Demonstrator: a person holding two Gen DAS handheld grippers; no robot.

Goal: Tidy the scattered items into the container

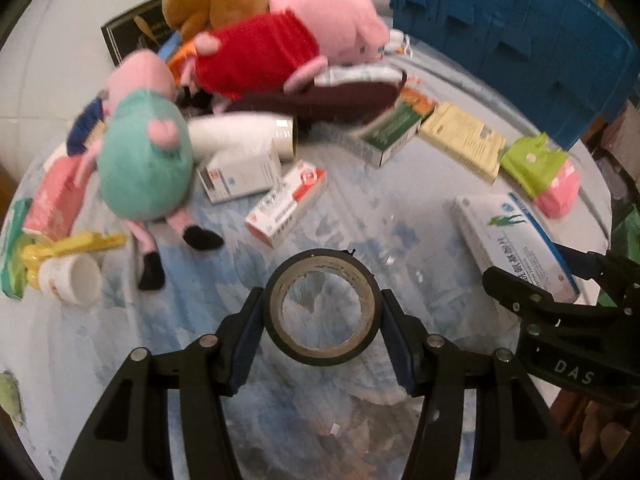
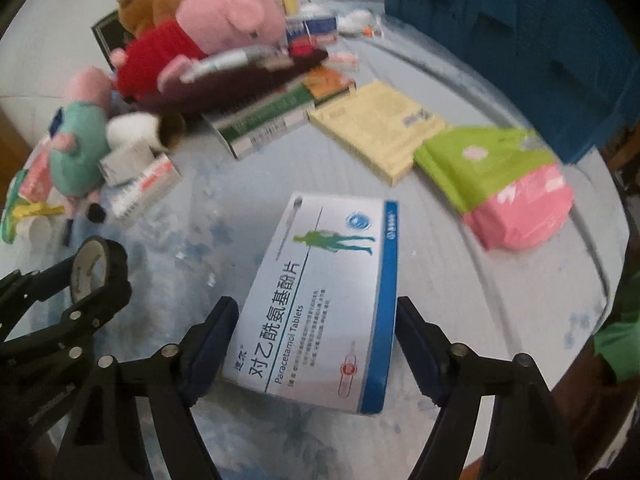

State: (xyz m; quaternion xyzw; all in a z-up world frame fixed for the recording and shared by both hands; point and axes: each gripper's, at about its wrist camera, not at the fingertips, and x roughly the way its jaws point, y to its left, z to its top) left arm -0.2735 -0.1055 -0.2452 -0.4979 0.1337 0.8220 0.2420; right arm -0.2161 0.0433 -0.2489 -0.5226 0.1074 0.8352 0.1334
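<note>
Black tape roll [image 1: 323, 308]; white-and-blue tablet box [image 2: 320, 304], green figure print; blue crate [image 1: 508, 32]

The left gripper [image 1: 323, 322] closes its pads around a black tape roll [image 1: 322, 309] above the desk [image 1: 360, 216]. Plush toys [image 1: 256, 52] and medicine boxes [image 1: 286, 204] lie beyond, near a blue crate [image 1: 504, 28].

The white-and-blue box [image 2: 320, 300] reads "对乙酰氨基酚片" and "Paracetamol Tablets"; the right gripper [image 1: 532, 292] bears "DAS".
</note>
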